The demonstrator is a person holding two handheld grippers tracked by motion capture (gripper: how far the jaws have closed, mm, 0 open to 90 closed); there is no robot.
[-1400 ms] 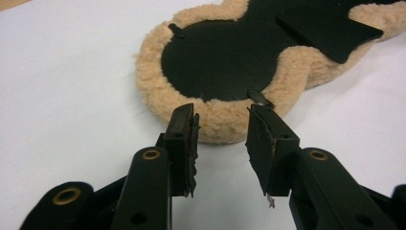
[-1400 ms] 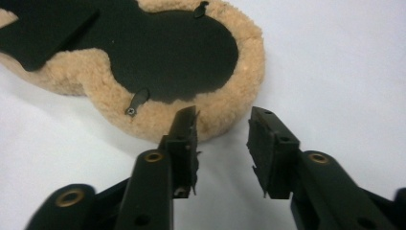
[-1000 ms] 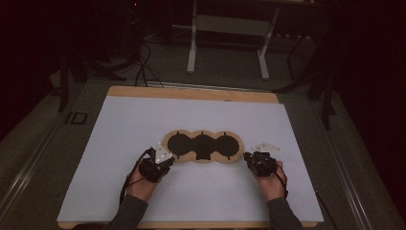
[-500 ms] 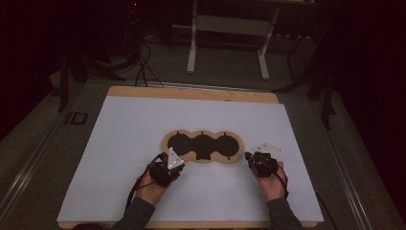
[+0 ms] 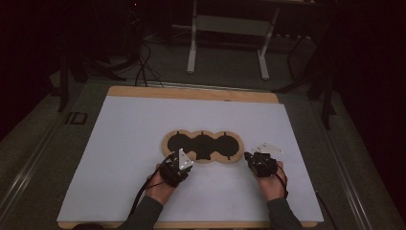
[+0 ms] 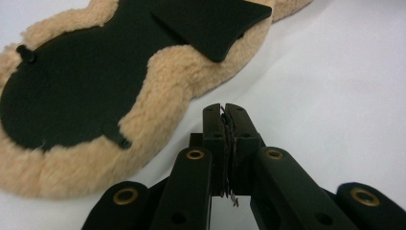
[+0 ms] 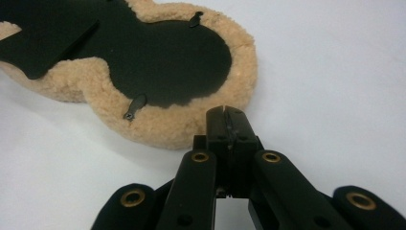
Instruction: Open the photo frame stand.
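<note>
Both grippers, left gripper (image 5: pixel 176 165) and right gripper (image 5: pixel 258 162), rest with jaws pressed together, holding nothing, just beside the fleece pad's near edge. White table cover (image 5: pixel 119 143): broad, plain. Fleece pad (image 5: pixel 203 146): mid-table, three-lobed, tan woolly border around flat black centre. Black tabs (image 7: pixel 135 106): small, at the border.

left gripper (image 6: pixel 224 108) closed, right gripper (image 7: pixel 225 111) closed

High view looked down, forward, from far. Both gripper views sat low, very close, facing same fluffy tan three-lobed pad with black middle (image 5: pixel 203 146) from opposite ends.
</note>
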